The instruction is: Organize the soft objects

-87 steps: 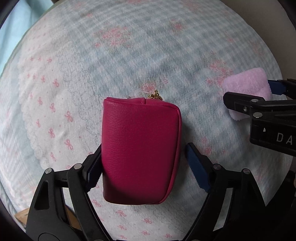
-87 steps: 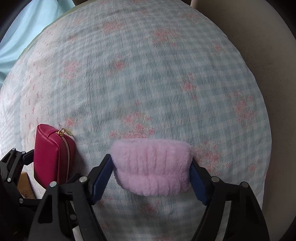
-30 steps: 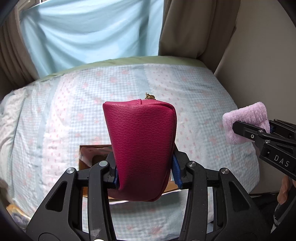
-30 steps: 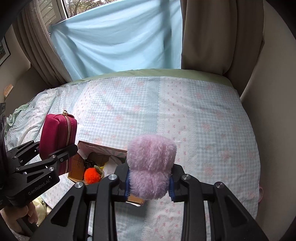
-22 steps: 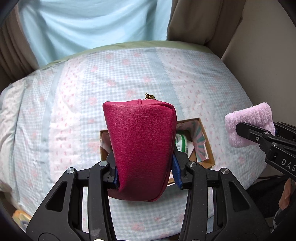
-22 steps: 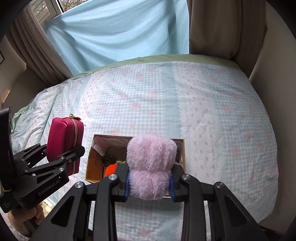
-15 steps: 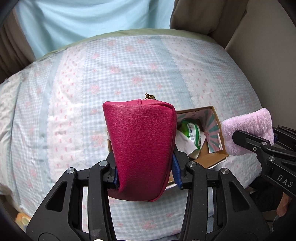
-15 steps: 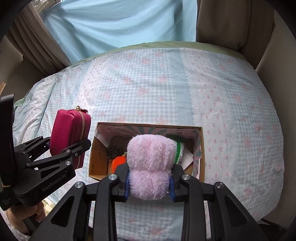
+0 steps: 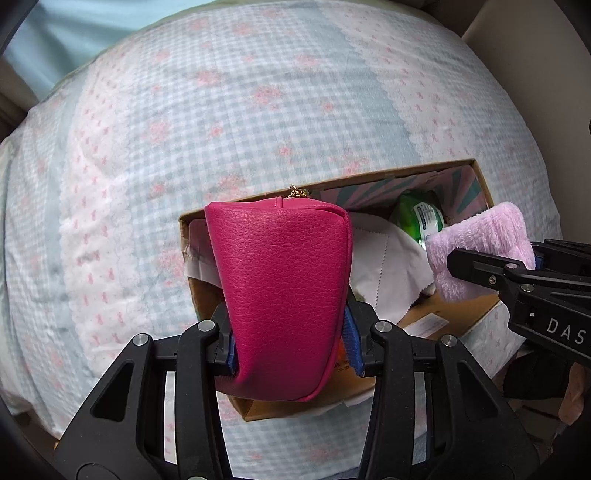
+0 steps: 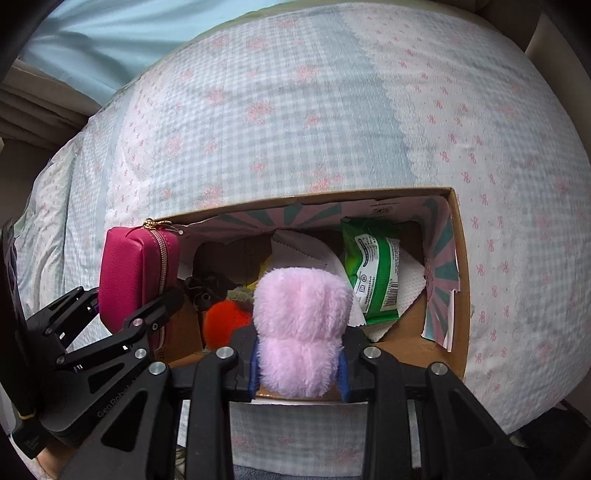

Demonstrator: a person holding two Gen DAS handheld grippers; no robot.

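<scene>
My left gripper (image 9: 291, 343) is shut on a magenta leather zip pouch (image 9: 280, 288) and holds it above the left end of an open cardboard box (image 9: 373, 182). The pouch also shows in the right wrist view (image 10: 135, 277). My right gripper (image 10: 299, 365) is shut on a fluffy pink cloth (image 10: 301, 325), held over the near edge of the box (image 10: 456, 280). The pink cloth shows at the right of the left wrist view (image 9: 480, 251).
The box sits on a bed with a blue-checked, pink-flowered cover (image 10: 314, 110). Inside lie a green wipes pack (image 10: 373, 273), white paper (image 10: 306, 251), an orange fuzzy item (image 10: 225, 319) and a dark item (image 10: 207, 288). A light-blue curtain (image 10: 110, 33) hangs beyond.
Both grippers have closed on their items and lifted them off the bed. They have since moved forward and down over the box, which now fills more of both views.
</scene>
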